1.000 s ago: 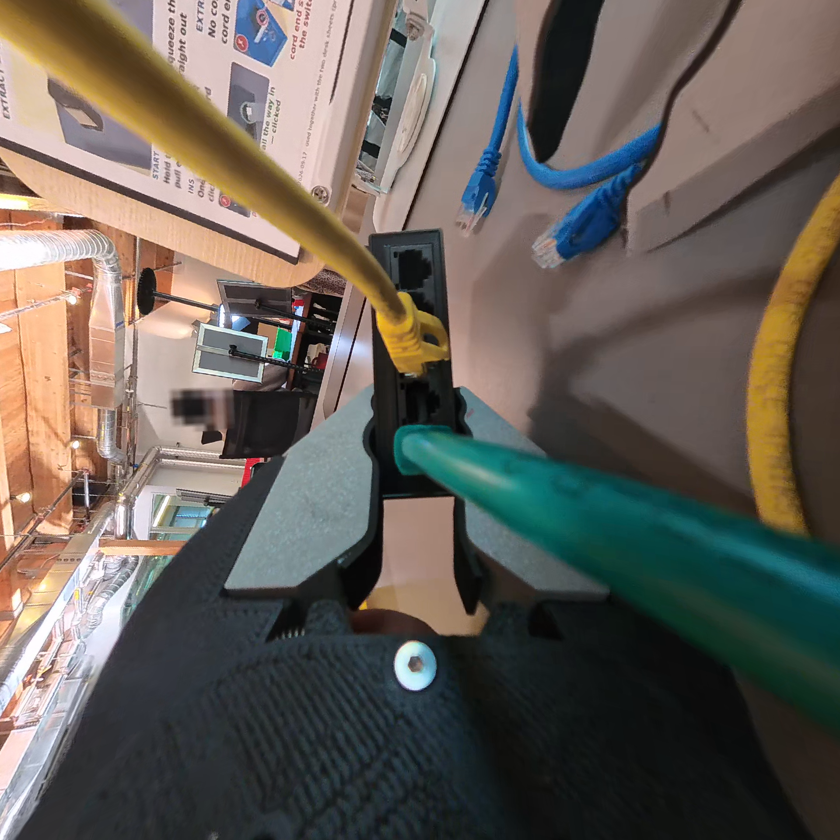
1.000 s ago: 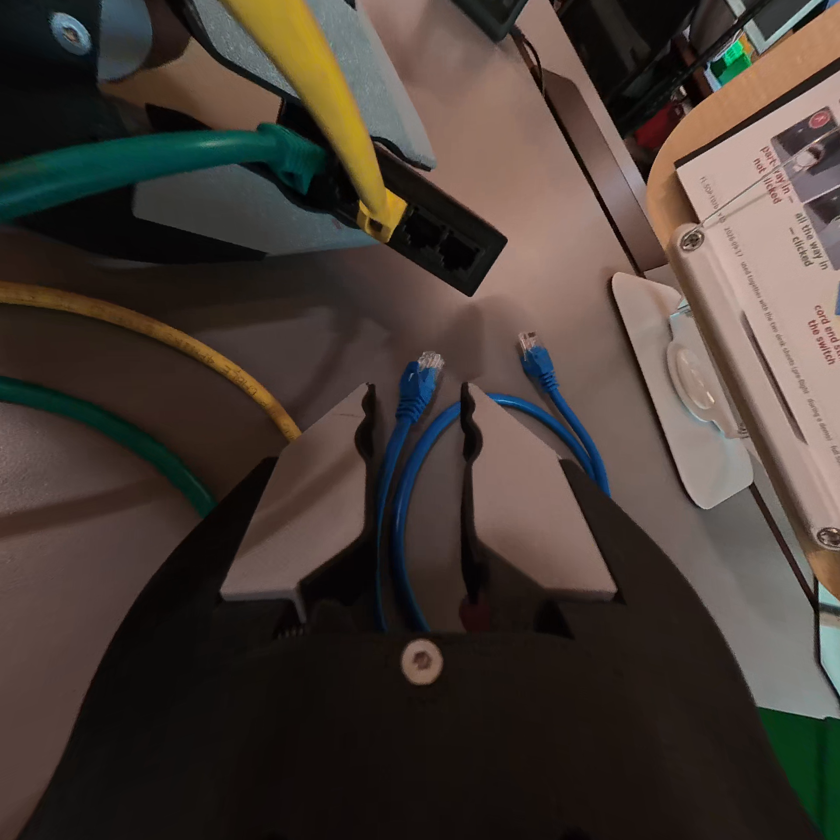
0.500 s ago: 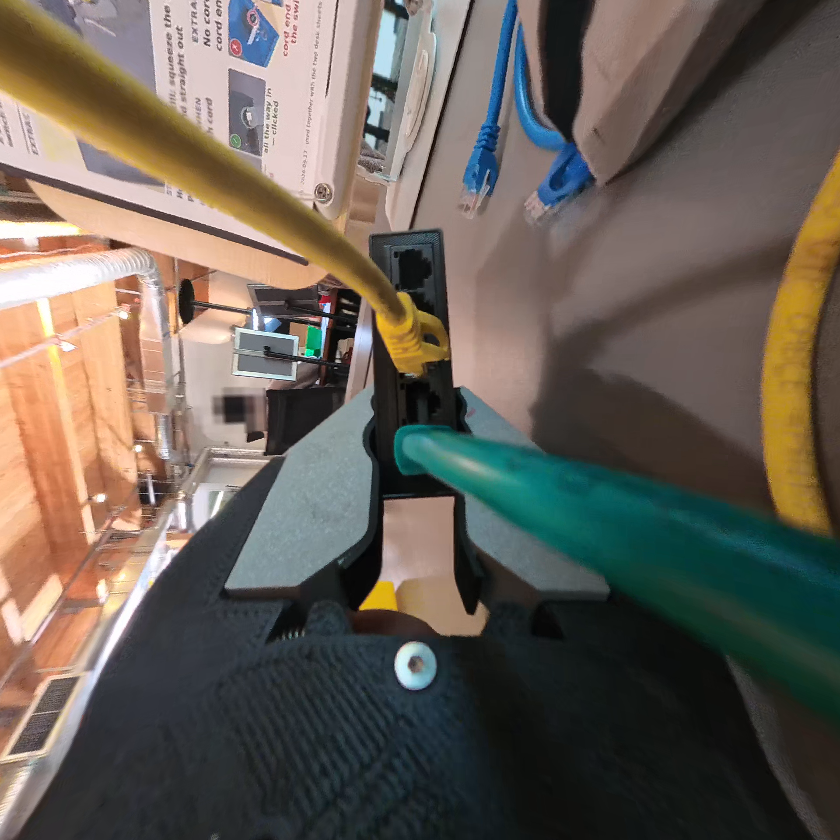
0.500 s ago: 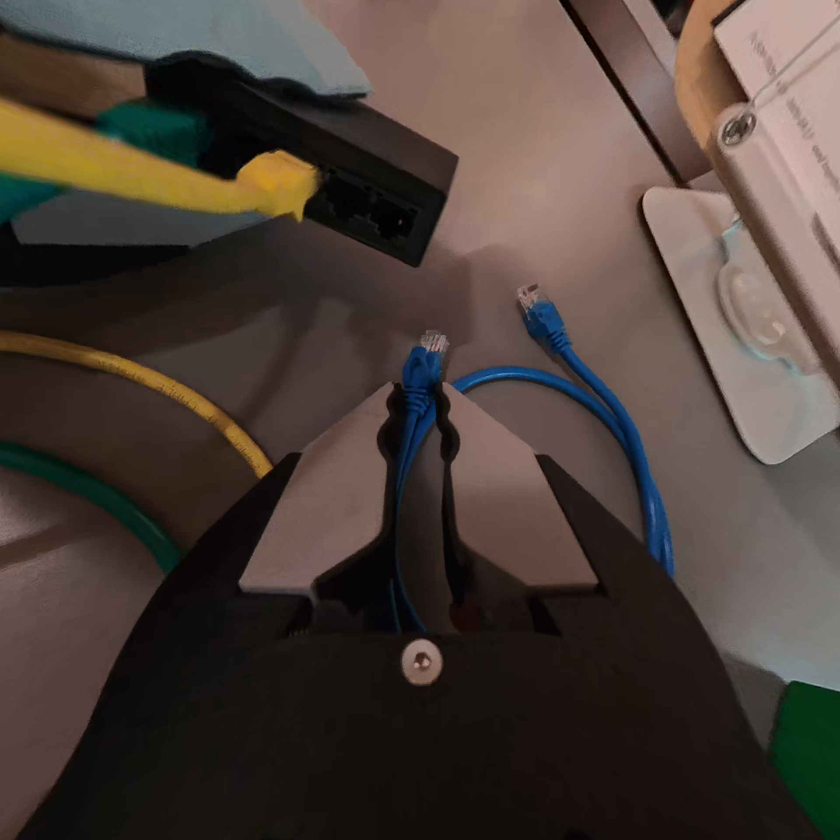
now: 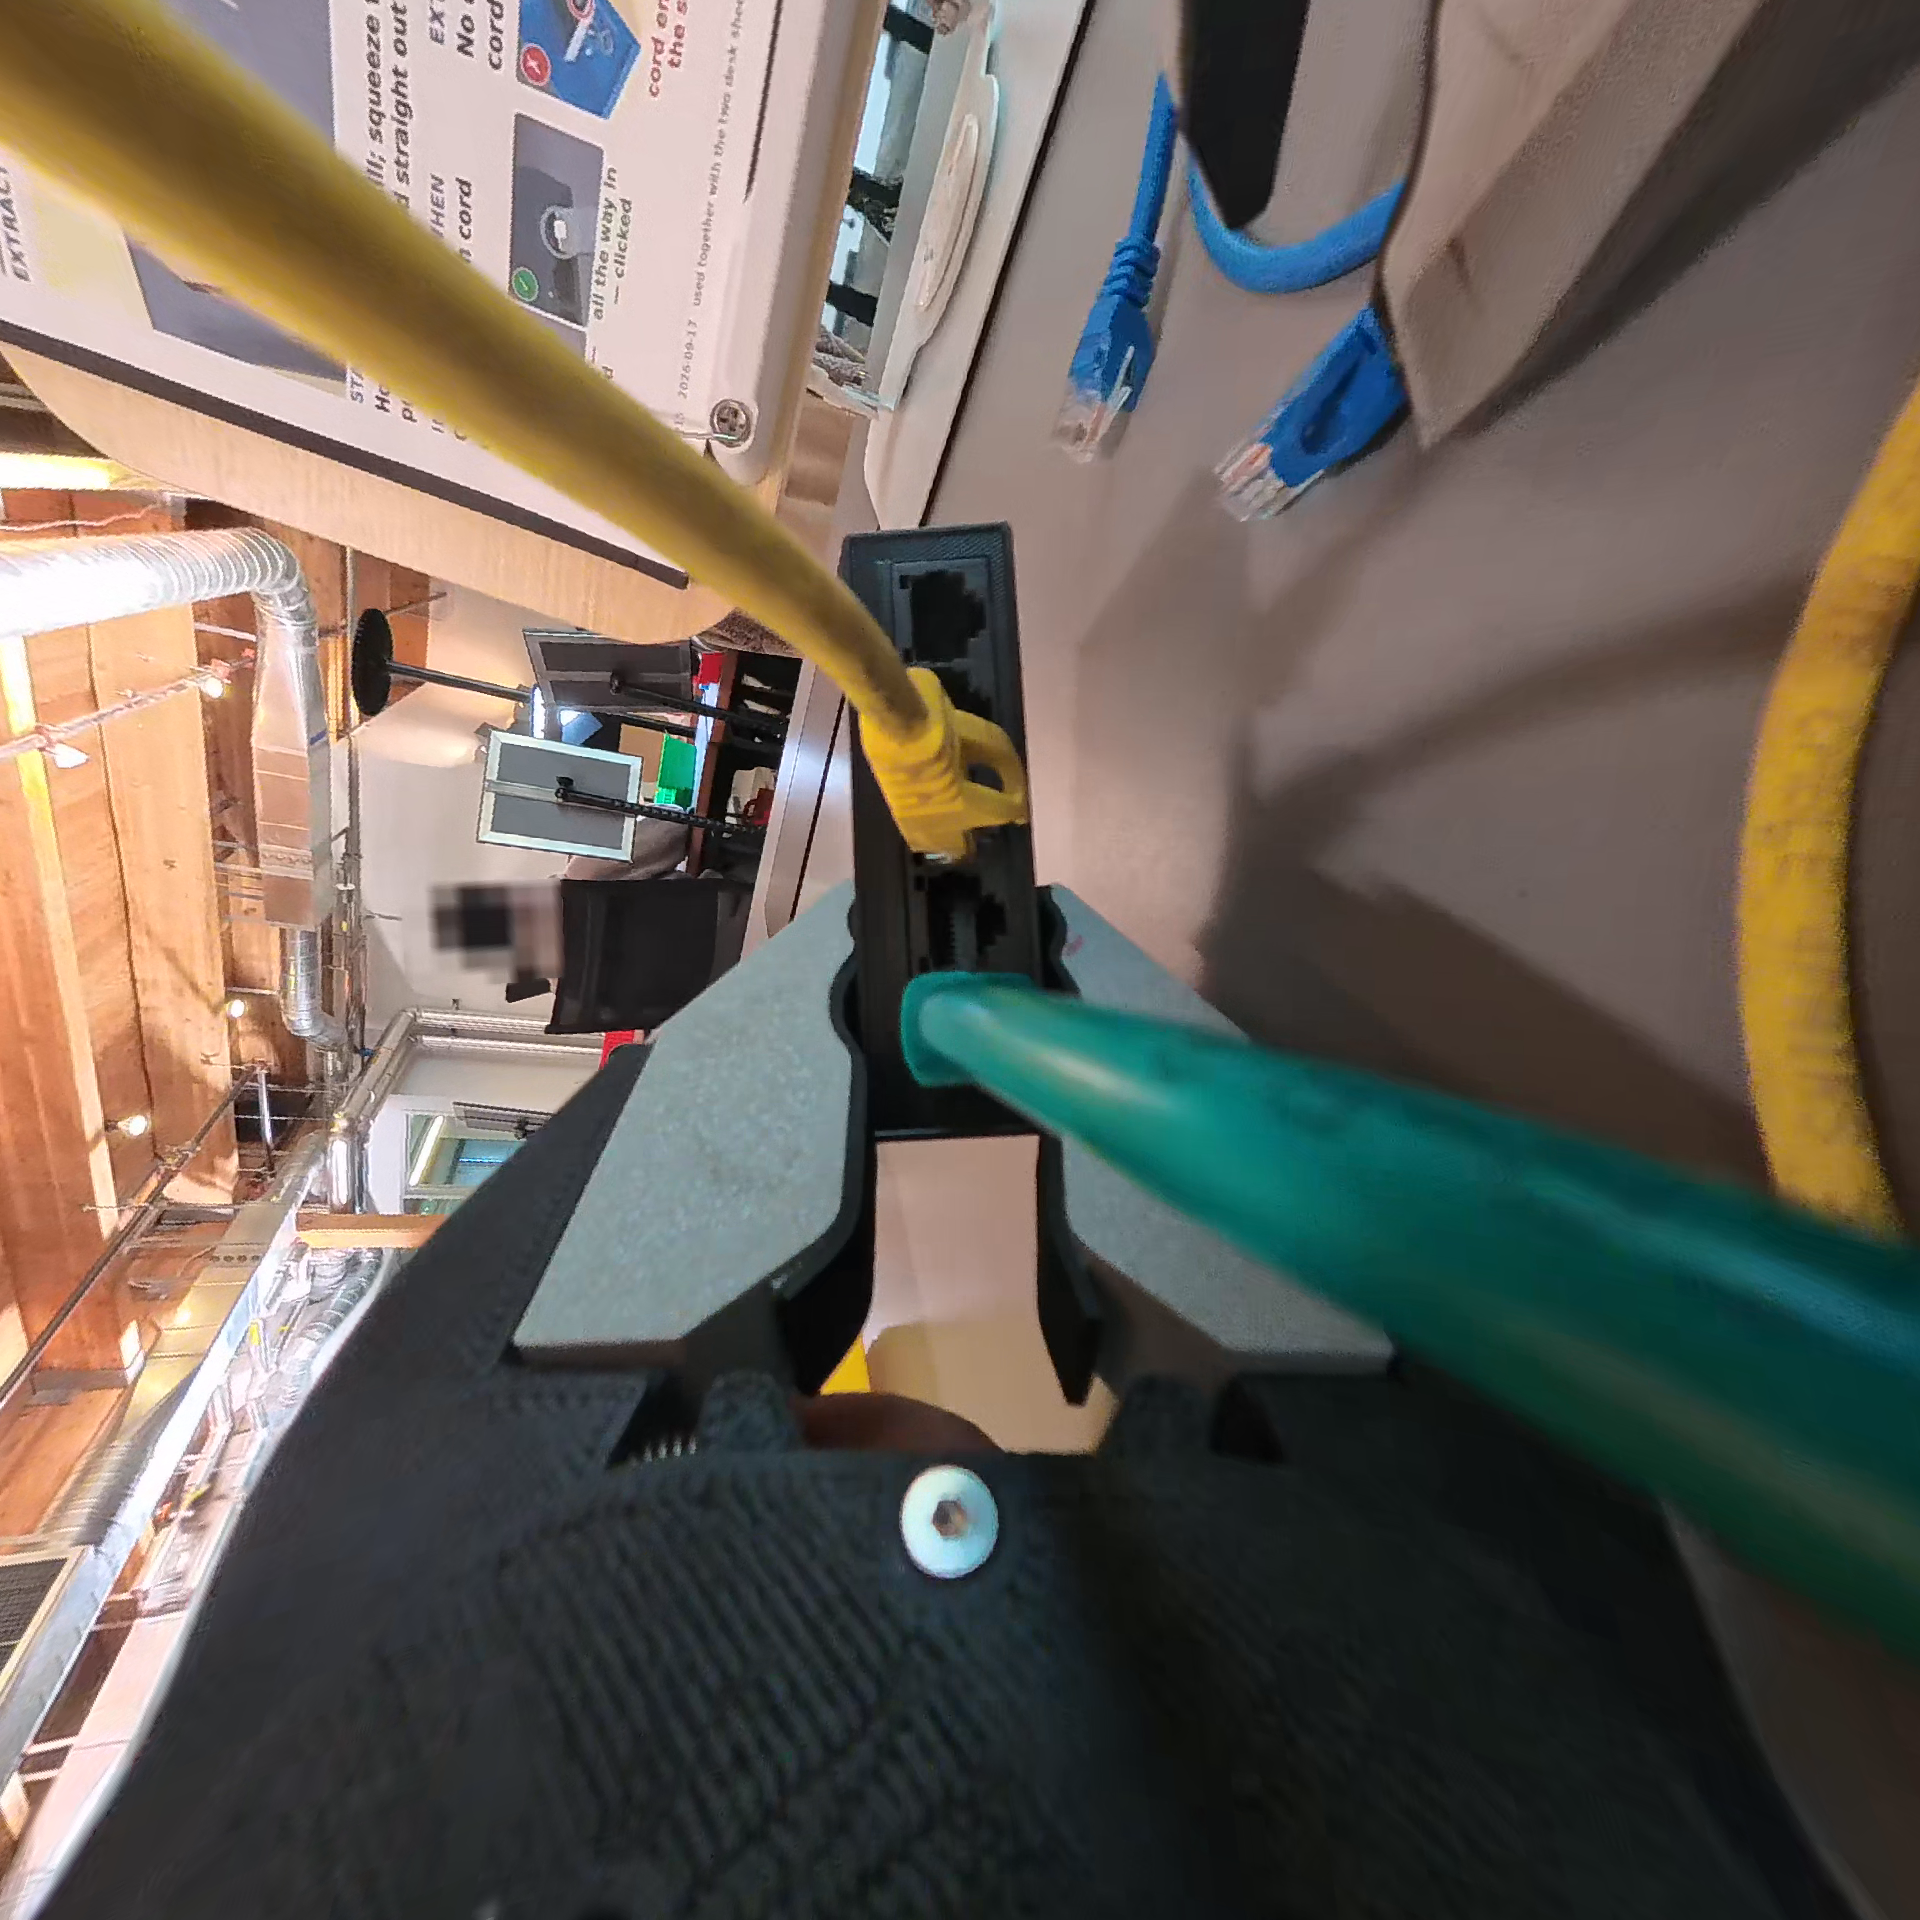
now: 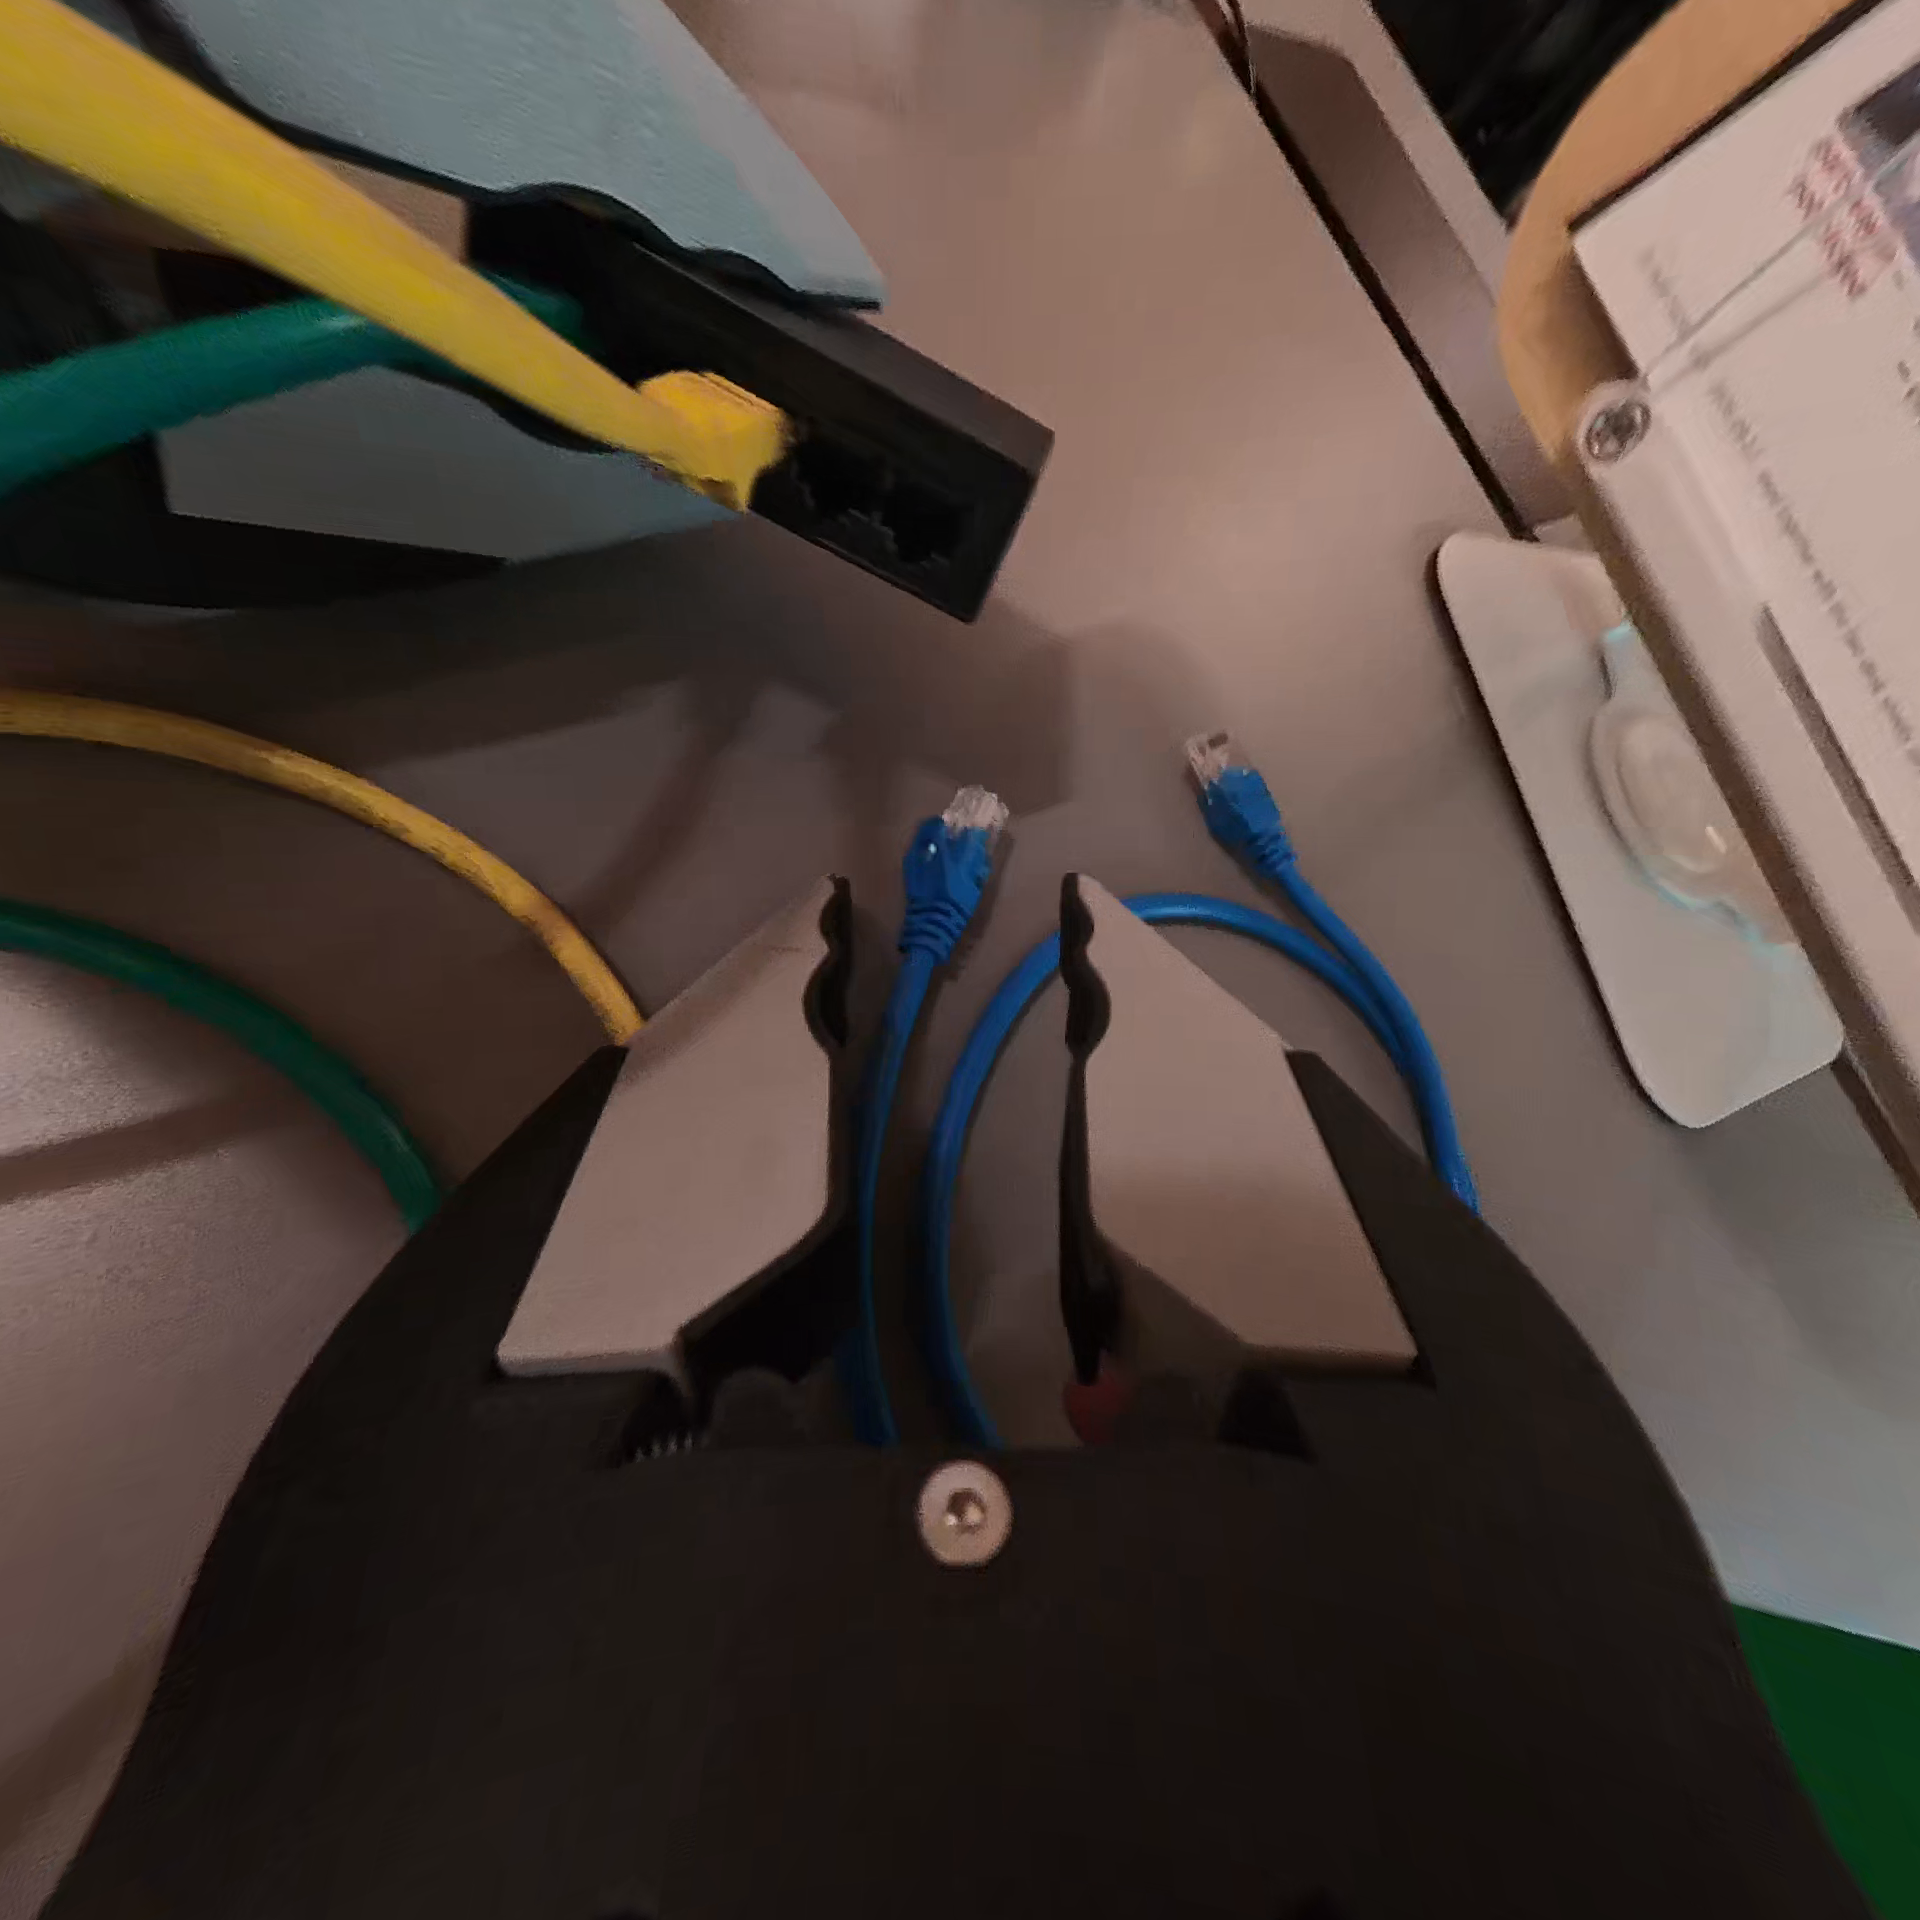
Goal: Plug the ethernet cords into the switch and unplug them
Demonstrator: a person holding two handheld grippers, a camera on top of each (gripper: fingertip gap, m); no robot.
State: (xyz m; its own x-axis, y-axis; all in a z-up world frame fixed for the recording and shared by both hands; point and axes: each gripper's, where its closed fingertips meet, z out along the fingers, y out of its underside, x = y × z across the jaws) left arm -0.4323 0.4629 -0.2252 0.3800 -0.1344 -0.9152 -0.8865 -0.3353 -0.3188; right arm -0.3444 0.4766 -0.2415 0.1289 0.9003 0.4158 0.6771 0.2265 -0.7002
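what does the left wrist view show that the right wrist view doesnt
Only the left: the left gripper shut on the switch, and the room behind.
Only the right: the open right gripper astride the blue cord, and a green cord loop on the table.
Both: switch, plugged yellow cord, blue plugs.

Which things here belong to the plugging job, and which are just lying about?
Job:
- black switch, gripped by the left gripper
- yellow cord, plugged in
- green cord, plugged in
- blue cord, between the right gripper's open jaws

Lying about:
- instruction board
- white plate with a clear dome
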